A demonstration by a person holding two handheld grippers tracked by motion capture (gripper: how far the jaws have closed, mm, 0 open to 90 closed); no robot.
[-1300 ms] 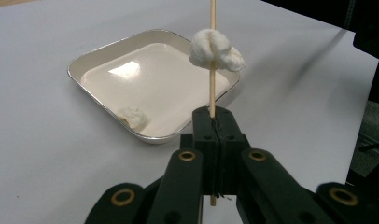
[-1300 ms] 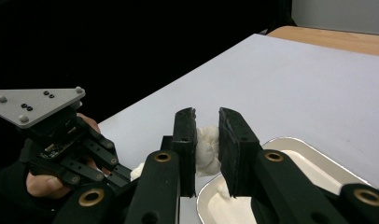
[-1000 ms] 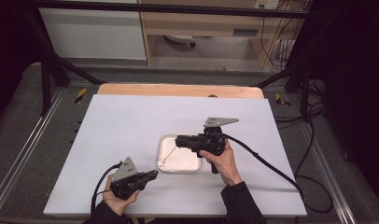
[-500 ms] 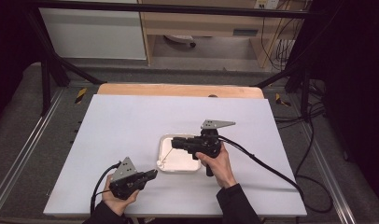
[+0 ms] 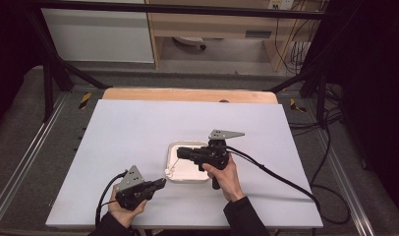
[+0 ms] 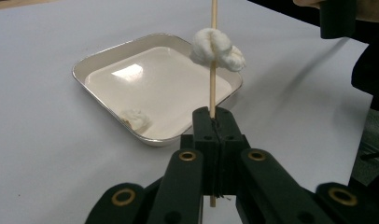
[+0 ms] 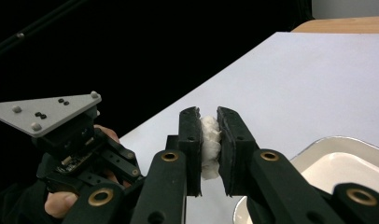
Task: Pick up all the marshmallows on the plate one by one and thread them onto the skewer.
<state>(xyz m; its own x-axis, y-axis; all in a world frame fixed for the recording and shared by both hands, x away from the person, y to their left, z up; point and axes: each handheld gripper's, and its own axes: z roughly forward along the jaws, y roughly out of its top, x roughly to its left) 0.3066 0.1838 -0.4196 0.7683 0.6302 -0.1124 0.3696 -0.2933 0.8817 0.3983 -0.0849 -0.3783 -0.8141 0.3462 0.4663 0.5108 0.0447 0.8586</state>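
Here the left claw (image 6: 214, 122) is pressed together on a thin wooden skewer (image 6: 213, 70), holding it upright so the white cotton-like lump (image 6: 217, 48) threaded on it stays steady. The right claw (image 7: 209, 130) pinches that same soft lump between its pads, its jaws having just closed a little, probably to slide it along the stick. Behind the left claw sits a square white metal tray (image 6: 92, 65) with another small lump (image 6: 134, 118). The bench (image 5: 138, 123) is pale and plain; beyond are a dark frame and cables.

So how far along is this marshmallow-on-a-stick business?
Part done: one white piece sits on the skewer clamped in the left gripper. In hand: the right gripper pinches another piece. Left: one piece lies in the tray.
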